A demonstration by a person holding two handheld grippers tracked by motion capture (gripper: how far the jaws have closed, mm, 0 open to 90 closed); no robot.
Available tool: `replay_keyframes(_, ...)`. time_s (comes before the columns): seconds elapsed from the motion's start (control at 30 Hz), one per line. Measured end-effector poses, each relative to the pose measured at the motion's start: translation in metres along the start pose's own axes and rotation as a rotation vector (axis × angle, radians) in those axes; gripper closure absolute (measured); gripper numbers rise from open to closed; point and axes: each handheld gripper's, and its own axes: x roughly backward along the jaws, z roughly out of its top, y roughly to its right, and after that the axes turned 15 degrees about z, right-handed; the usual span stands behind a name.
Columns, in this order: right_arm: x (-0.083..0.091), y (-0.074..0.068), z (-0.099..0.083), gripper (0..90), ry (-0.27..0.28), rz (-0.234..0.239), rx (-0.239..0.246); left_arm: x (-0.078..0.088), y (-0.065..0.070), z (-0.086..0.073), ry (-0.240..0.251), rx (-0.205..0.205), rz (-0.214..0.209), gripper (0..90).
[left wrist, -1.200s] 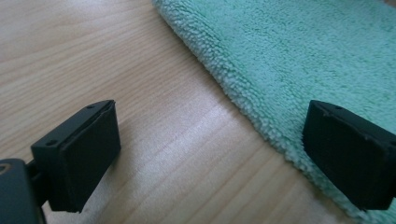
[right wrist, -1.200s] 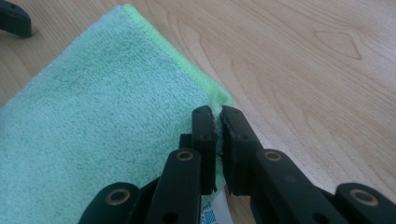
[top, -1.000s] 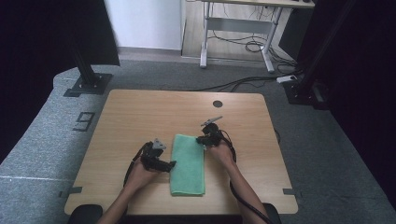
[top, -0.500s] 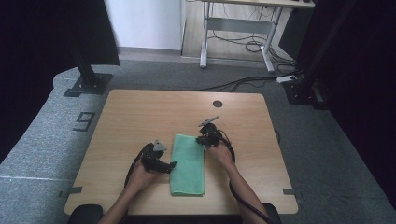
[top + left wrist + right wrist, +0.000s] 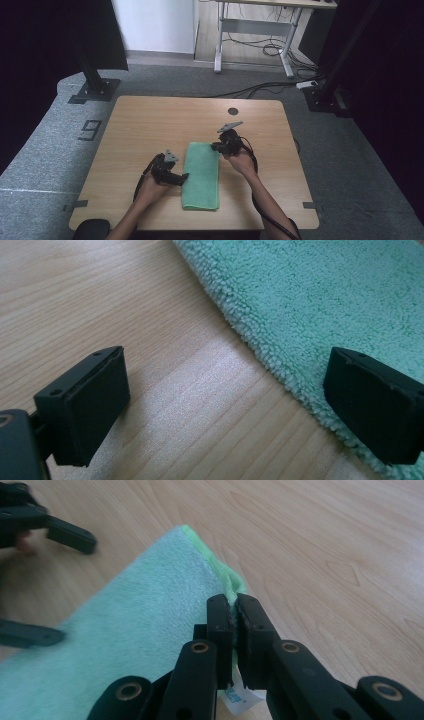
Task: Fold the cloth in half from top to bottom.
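On the left side of the wooden table (image 5: 150,125), the person's left forearm comes in from the bottom edge of the high view and angles up and to the right, its hand wrapped around the left claw (image 5: 183,177), which points rightward at the long left edge of the green towel (image 5: 201,175). In the left gripper view that claw (image 5: 235,405) is spread wide: one black jaw sits low over bare wood, the other over the fluffy edge of the towel (image 5: 320,300), and nothing is pinched between them. The towel lies folded into a long narrow strip in the middle of the near half of the table, its long side running from near to far. To its right, the right forearm enters from the bottom edge and slants up and to the left, the wrist bent so that the right claw (image 5: 215,147) meets the towel at its far right corner; a grey three-cornered plate stands tilted on top of it and a black cable trails back along the arm. In the right gripper view the right claw (image 5: 234,615) is pressed together on the towel's (image 5: 125,630) edge near that corner, the cloth rising in a small ridge just ahead of the pads, with a white label (image 5: 237,697) hanging below them; the left claw shows blurred at the far left.
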Motion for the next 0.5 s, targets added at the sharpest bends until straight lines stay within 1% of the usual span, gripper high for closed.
replay_keyframes(0.2, 0.015, -0.016, -0.001, 84.7, 0.034, 0.033, 0.038, 0.000, 0.000, 0.000, -0.002, 0.001, 0.003, 4.7)
replay_keyframes(0.5, 0.034, -0.044, -0.009, 84.6, 0.047, 0.073, 0.100, 0.000, 0.000, 0.000, -0.003, 0.005, 0.005, 4.5)
